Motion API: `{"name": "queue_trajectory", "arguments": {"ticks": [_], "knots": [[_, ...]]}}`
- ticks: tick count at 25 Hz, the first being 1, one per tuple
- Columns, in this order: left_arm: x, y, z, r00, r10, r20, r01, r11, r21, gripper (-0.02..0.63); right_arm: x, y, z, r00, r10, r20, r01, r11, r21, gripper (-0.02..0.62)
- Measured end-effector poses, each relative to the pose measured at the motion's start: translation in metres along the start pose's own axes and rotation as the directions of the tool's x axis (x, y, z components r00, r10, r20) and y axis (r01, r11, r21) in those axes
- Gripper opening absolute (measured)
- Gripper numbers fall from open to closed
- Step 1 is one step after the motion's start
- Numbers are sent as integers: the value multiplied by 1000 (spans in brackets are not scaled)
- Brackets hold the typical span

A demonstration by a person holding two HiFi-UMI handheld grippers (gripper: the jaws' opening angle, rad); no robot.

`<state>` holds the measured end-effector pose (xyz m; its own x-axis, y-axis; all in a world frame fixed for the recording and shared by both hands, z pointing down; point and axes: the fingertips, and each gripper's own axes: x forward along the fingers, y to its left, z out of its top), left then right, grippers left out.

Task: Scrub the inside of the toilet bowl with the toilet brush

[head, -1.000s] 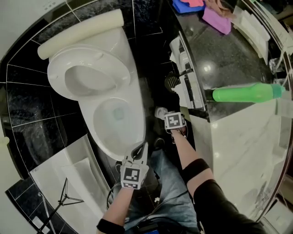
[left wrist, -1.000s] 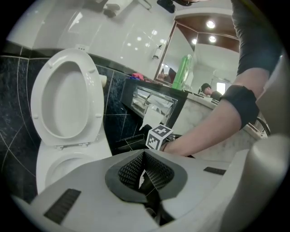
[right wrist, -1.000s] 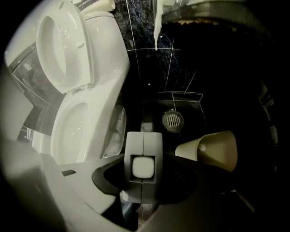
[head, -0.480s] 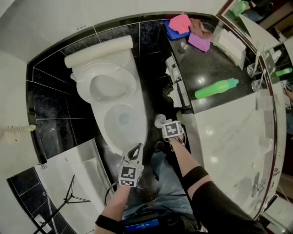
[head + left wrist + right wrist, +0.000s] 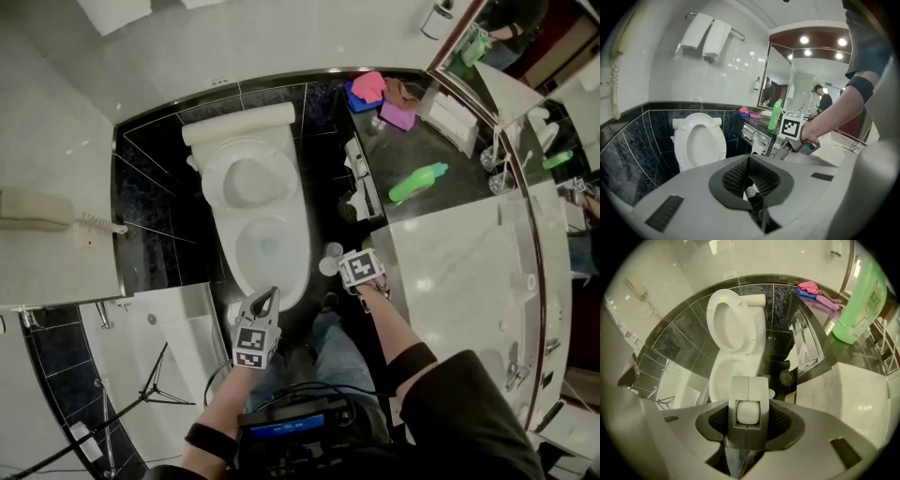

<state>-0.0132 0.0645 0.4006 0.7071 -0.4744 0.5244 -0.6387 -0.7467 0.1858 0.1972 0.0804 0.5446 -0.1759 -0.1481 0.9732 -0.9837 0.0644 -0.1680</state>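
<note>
Two tongs hang over the floor at the near end of the white porcelain toilet bowl (image 5: 270, 246), whose seat and lid (image 5: 248, 178) stand raised at its far end. My right tongs (image 5: 750, 425) are partly closed and clamped on the grey plastic toilet brush (image 5: 749, 397). All I can see of it is a squared handle end with a rounded white cap; the bristle end is hidden below. That puts the brush just right of the bowl's near rim, between it and the black stone desk (image 5: 412, 141), and not over the water. My left tongs (image 5: 751, 180) stand open with nothing between them.

I judge the brush to be light and stiff, and its smooth plastic is likely to twist in the pads once the bristles drag on the porcelain. The wet head will drip. A hold high on the handle, square across its flat sides and well clear of the bristles, suits scrubbing under the rim.
</note>
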Motion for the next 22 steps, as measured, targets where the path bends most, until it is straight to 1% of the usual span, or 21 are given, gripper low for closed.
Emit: {"name": "queue_trajectory", "arguments": {"ticks": [2, 4, 5, 7, 9, 12, 15, 17, 19, 22], "knots": [[-23, 8, 3, 1000, 16, 10, -16, 1000, -4, -6, -16, 2, -8, 998, -62, -5, 61, 997, -47, 192], [-45, 16, 7, 999, 28, 23, -29, 1000, 9, -6, -31, 18, -10, 997, -82, 14, 83, 993, -88, 192], [-55, 21, 9, 999, 34, 34, -34, 999, 19, -6, -40, 30, -7, 996, -79, 33, 83, 991, -105, 192], [-76, 29, 11, 998, 43, 53, -45, 998, 37, -6, -53, 63, -3, 996, -41, 79, 50, 991, -126, 192], [-97, 40, 10, 996, 52, 66, -55, 997, 50, -6, -61, 95, -8, 995, -7, 96, 21, 990, -140, 192], [-124, 57, 5, 994, 68, 82, -73, 996, 58, -6, -73, 133, -16, 994, -5, 111, 22, 987, -158, 192], [-148, 60, 2, 995, 57, 80, -65, 994, 90, -6, -77, 156, -32, 993, -21, 114, 39, 986, -160, 192], [-160, 63, -2, 994, 70, 83, -78, 992, 100, -6, -79, 170, -39, 992, -12, 125, 32, 986, -163, 192], [-172, 66, -2, 992, 88, 92, -97, 991, 91, -6, -84, 186, -45, 993, 5, 119, 15, 985, -172, 192], [-183, 68, -2, 987, 119, 104, -127, 990, 67, -6, -88, 200, -49, 995, 17, 103, 5, 977, -212, 192]]}}
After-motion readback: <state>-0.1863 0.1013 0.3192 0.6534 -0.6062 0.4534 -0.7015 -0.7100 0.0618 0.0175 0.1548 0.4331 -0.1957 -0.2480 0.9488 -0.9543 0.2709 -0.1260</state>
